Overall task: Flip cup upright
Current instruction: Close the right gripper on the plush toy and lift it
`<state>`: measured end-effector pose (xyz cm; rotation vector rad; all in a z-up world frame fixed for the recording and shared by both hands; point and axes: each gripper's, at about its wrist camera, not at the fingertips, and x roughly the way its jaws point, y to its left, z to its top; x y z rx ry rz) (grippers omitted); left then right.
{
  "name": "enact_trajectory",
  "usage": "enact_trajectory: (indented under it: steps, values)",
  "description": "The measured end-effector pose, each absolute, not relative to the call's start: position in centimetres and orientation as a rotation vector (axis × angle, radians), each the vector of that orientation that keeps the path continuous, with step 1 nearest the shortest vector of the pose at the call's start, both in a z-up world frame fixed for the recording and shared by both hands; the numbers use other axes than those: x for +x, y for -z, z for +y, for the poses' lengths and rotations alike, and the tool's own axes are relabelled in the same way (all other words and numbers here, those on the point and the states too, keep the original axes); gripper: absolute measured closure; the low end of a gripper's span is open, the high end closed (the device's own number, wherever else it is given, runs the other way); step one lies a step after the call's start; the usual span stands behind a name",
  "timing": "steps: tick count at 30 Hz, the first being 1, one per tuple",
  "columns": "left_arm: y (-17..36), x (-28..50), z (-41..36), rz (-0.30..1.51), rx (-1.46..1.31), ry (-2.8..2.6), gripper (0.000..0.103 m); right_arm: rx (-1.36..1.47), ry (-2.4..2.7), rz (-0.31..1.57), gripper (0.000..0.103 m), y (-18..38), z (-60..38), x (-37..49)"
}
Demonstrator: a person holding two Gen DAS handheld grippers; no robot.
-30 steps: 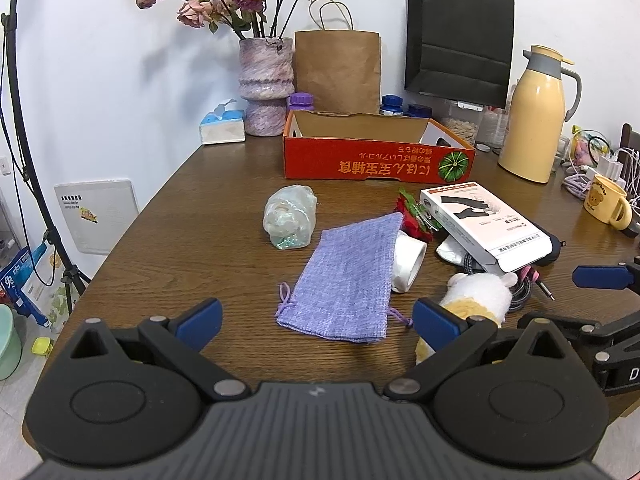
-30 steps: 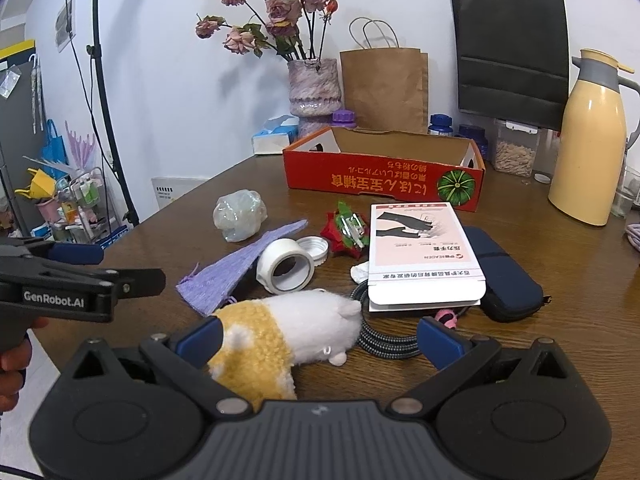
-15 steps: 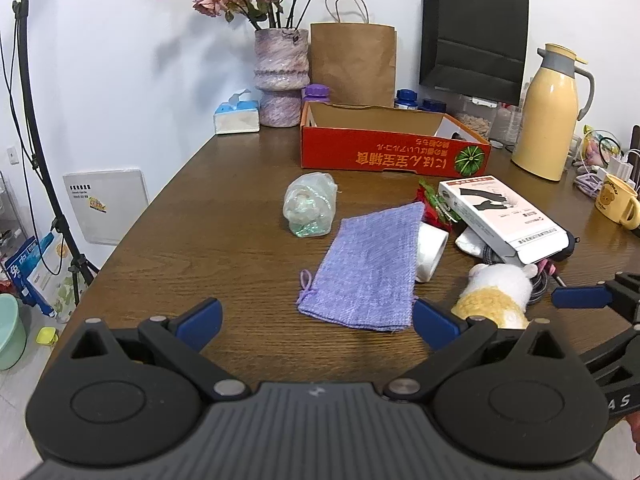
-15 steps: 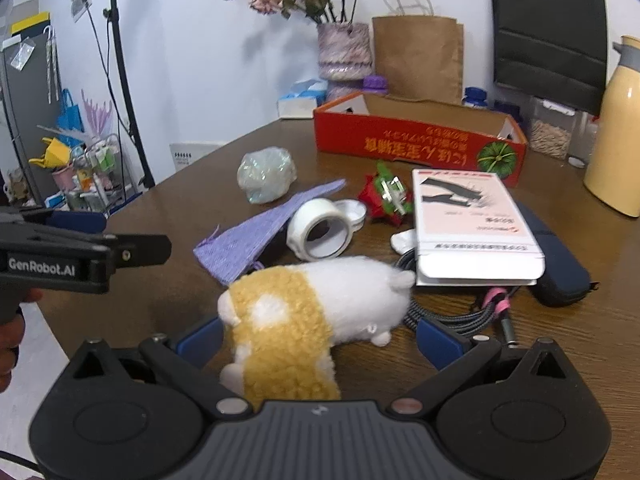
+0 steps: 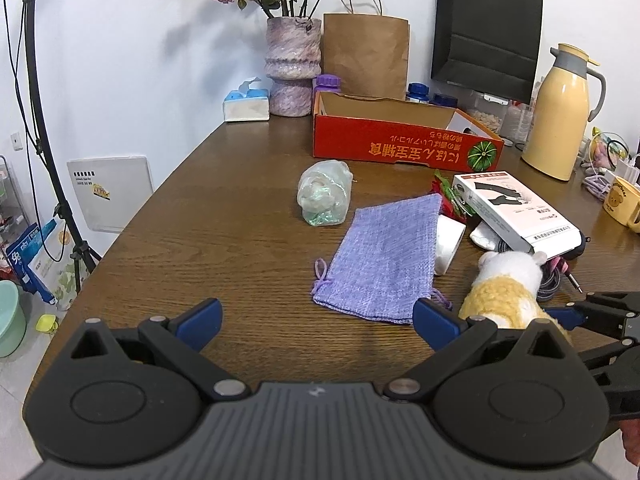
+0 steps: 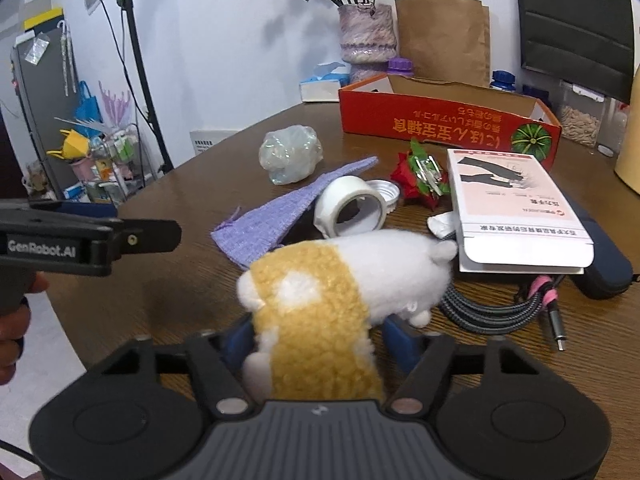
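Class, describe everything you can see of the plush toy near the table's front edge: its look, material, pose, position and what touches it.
The plush toy is a small fluffy animal, white at the head end with a curly mustard-yellow back bearing a white patch. It lies on its side on the wooden table, head toward the white box and the coiled cable. The right gripper has just been closing; its blue pads press the toy's yellow rear.

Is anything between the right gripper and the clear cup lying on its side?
Yes. The plush toy fills the right gripper, whose jaws have just been closing on it; beyond it the tape roll and purple pouch lie before the clear cup.
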<state>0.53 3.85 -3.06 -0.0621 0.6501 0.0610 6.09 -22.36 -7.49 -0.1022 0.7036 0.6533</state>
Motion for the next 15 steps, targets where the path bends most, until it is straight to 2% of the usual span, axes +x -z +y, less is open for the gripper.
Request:
enact_trajectory:
  steps: [1,4,15]
  values:
    - [3.1,0.6,3.9,0.651,-0.063,-0.061,0.000,-0.103,-0.660,0.699,0.048,7.5,-22.3,6.0]
    - [3.1,0.6,3.8,0.651,-0.063,-0.062,0.000,-0.116,-0.671,0.681,0.050,7.4,-22.3,5.6]
    - [2.3,1.2,2.8,0.643,-0.066,-0.053,0.000,-0.130,-0.710,0.578,0.052,5.5,-23.4,3.9]
